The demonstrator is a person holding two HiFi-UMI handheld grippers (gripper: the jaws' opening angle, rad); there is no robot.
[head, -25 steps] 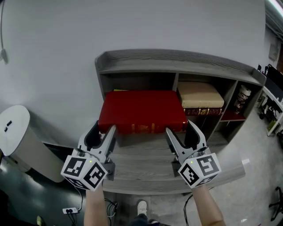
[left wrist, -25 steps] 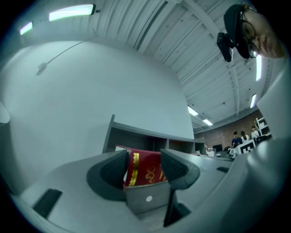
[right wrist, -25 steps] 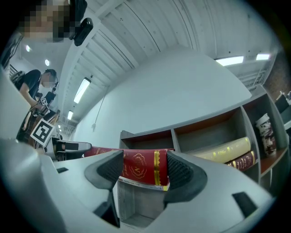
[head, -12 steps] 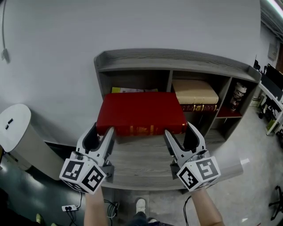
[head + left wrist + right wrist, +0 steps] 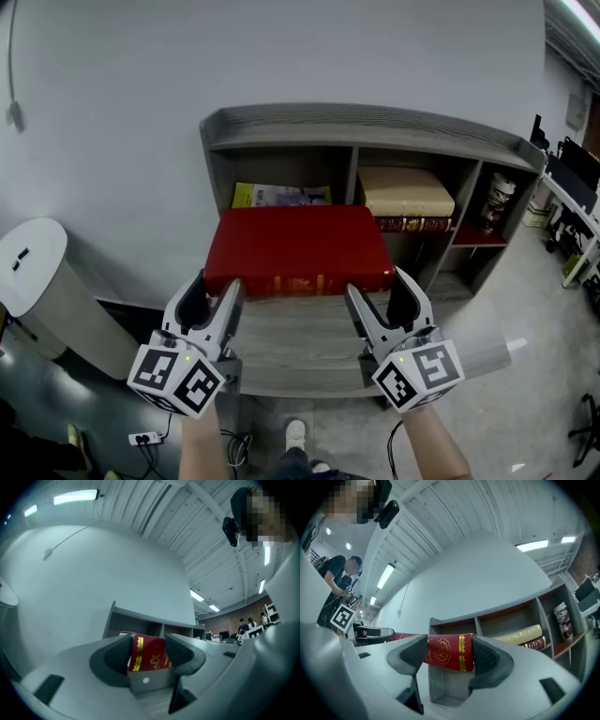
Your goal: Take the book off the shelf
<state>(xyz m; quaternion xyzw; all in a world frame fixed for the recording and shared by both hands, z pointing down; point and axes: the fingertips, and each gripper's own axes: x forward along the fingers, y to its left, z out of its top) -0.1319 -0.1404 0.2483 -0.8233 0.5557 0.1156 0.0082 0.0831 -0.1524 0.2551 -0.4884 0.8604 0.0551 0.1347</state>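
Drawn further out over the last second, the red book [image 5: 298, 248] now uncovers a yellow booklet [image 5: 279, 195] lying at the back of the left compartment. The book lies flat, gilt-stamped spine toward the person, above the lower board of the grey shelf unit [image 5: 375, 127], with its far edge at the mouth of that compartment.

The left gripper [image 5: 214, 287] has its jaws closed on the left end of the spine. Its own view shows the red cover [image 5: 149, 654] filling the gap between both pads. The right gripper [image 5: 382, 289] is clamped likewise on the right end of the spine, with the book [image 5: 447, 652] pressed between its two ribbed pads.

In the middle compartment a tan book [image 5: 405, 192] rests on dark red volumes [image 5: 412, 224]. The right compartment holds a small figurine [image 5: 494, 202]. A white bin [image 5: 42, 281] stands on the floor, left of the unit and well apart from it.
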